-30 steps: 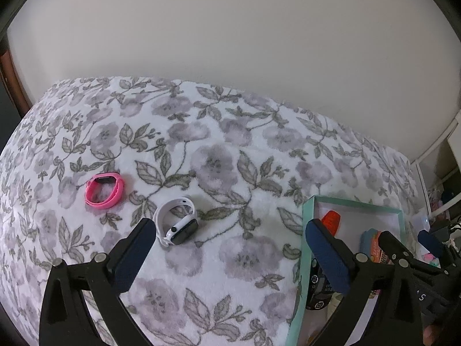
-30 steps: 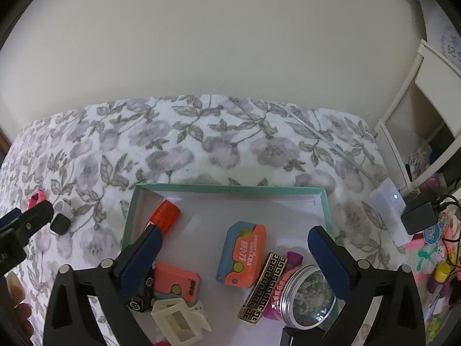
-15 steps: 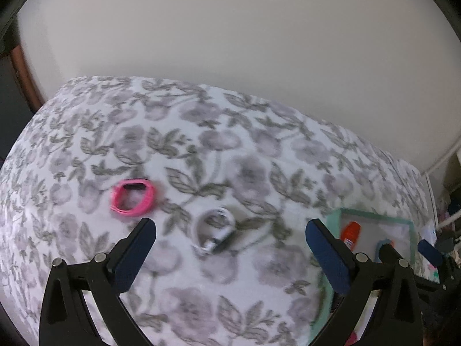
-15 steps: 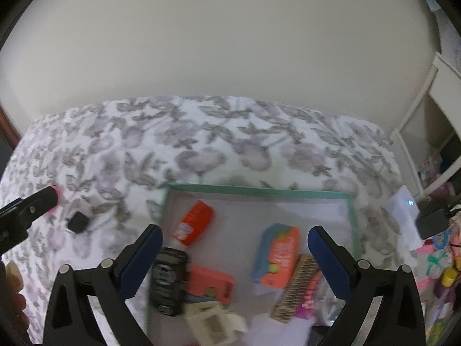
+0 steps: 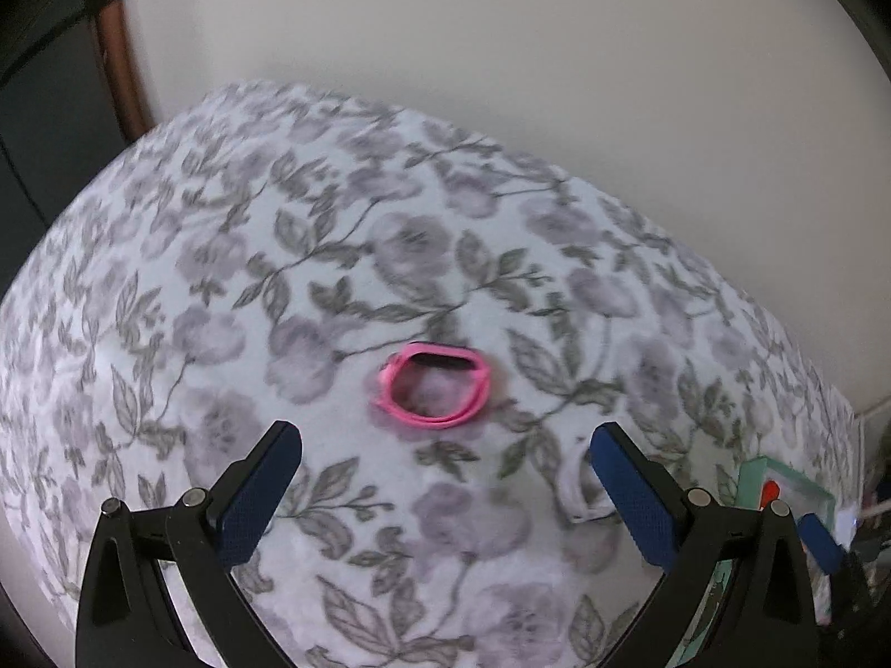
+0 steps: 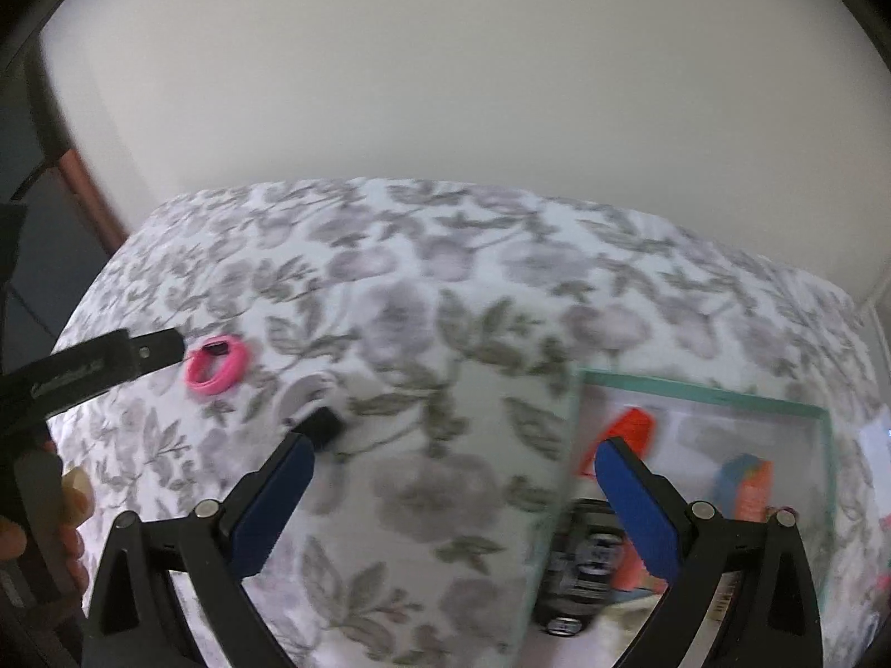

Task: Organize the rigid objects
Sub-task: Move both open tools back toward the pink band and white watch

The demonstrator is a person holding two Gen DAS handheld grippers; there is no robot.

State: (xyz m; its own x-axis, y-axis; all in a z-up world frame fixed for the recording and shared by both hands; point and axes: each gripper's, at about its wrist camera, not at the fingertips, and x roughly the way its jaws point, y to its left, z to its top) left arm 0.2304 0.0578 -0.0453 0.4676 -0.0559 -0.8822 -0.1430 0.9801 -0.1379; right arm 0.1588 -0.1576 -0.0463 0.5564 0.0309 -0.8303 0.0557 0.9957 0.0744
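- a bed or cushion under a white blanket (image 5: 345,289) printed with grey flowers and leaves fills both views, with a plain pale wall behind it.
- the left gripper (image 5: 445,462) hangs over the blanket with its two blue-padded fingers spread wide apart and nothing between them.
- a pink wristband (image 5: 434,384) lies flat on the blanket just beyond the left gripper's fingertips, roughly centred between them and not touching either.
- a white smartwatch (image 5: 579,495) lies on the blanket near the pink wristband, partly hidden behind the left gripper's right finger; in the right wrist view its dark face (image 6: 323,424) shows.
- the right gripper (image 6: 454,459) is also wide open and empty, held above the blanket beside a teal-rimmed box (image 6: 696,387).
- the box holds several blurred things: an orange piece (image 6: 629,428), an orange and blue piece (image 6: 746,479) and a dark object (image 6: 584,545).
- a hand (image 6: 39,529) grips the left tool's handle at the left edge of the right wrist view.
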